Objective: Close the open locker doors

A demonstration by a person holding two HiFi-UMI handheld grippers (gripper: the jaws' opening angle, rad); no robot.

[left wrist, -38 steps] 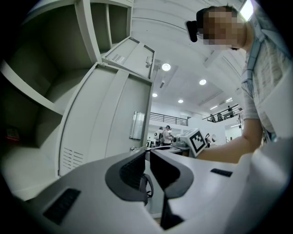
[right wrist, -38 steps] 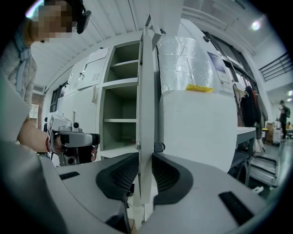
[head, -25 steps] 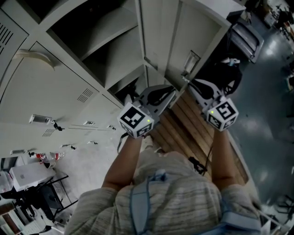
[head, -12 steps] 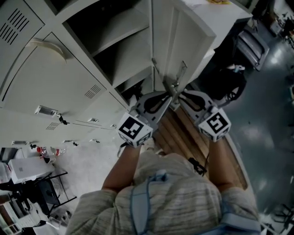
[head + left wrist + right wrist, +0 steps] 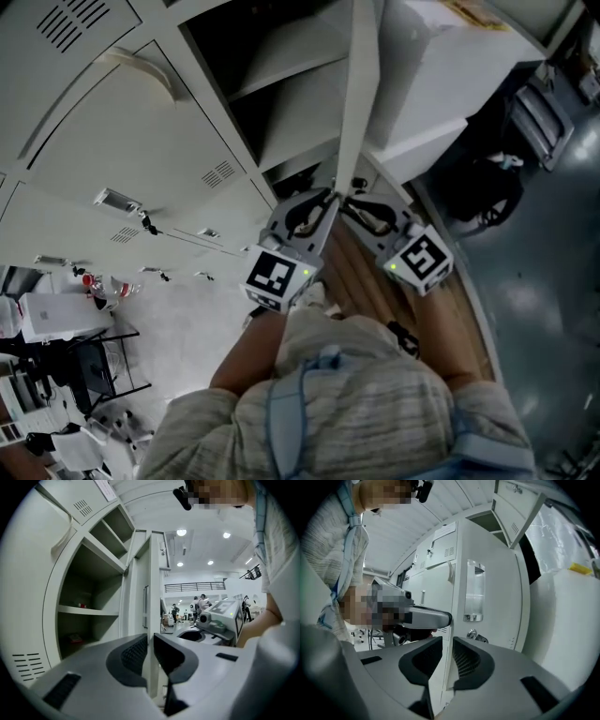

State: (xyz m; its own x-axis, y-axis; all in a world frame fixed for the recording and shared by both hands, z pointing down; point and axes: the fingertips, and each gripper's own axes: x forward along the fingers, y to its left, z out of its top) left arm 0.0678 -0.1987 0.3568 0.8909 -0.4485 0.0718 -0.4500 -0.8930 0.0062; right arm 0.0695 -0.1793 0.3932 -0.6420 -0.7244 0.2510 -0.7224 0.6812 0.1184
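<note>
A tall white locker door (image 5: 357, 94) stands open and shows edge-on in the head view. Both grippers meet at its lower free edge. My left gripper (image 5: 325, 200) sits on the locker side, my right gripper (image 5: 356, 202) on the outer side. In the left gripper view the door's thin edge (image 5: 151, 583) runs up from between the pads of my left gripper (image 5: 150, 645), which are closed against it. In the right gripper view my right gripper (image 5: 447, 654) pinches the same edge, beside the door's outer face (image 5: 487, 597) with its card holder and lock.
The open compartment (image 5: 281, 66) with shelves (image 5: 89, 611) lies left of the door. Closed locker doors (image 5: 141, 150) fill the left. A slatted wooden bench (image 5: 375, 281) is under my arms, a black bag (image 5: 478, 183) to the right. A higher locker door (image 5: 518, 503) hangs open.
The door has swung from showing its face to standing edge-on. Both grippers have come together from apart onto its edge, and the view has shifted along the lockers.
</note>
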